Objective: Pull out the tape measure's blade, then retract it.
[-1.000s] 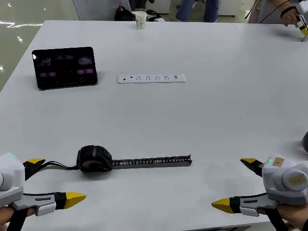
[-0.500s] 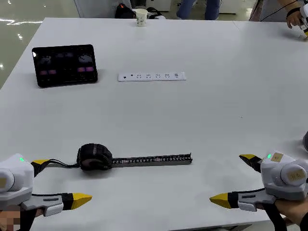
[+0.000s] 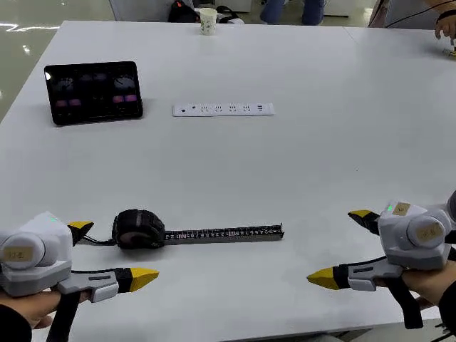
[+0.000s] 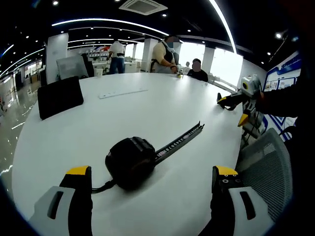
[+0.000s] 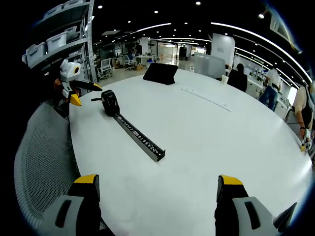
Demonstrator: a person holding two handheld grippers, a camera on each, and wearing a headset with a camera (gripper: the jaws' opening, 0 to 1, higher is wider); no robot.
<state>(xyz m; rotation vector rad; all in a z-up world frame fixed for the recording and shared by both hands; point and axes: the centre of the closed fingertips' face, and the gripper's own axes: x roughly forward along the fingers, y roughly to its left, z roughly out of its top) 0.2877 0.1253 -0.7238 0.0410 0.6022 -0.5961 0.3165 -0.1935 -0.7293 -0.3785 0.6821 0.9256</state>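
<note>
A black tape measure (image 3: 138,229) lies on the white table (image 3: 299,164), its blade (image 3: 222,234) pulled out to the right and lying flat. My left gripper (image 3: 114,251) is open just left of the case, which sits ahead between its jaws (image 4: 129,162); a black strap trails toward it. My right gripper (image 3: 340,246) is open, to the right of the blade's end hook with a gap. In the right gripper view the blade (image 5: 138,137) runs toward the case (image 5: 109,102).
A dark tablet (image 3: 92,93) stands at the back left. A white power strip (image 3: 223,110) lies mid-table and a paper cup (image 3: 207,21) at the far edge. A person's hand (image 3: 447,26) is at the far right corner. The table's front edge is close below both grippers.
My left gripper has moved right and forward, closing in on the tape measure's case. The right gripper has shifted slightly up and left. The tape measure has stayed put.
</note>
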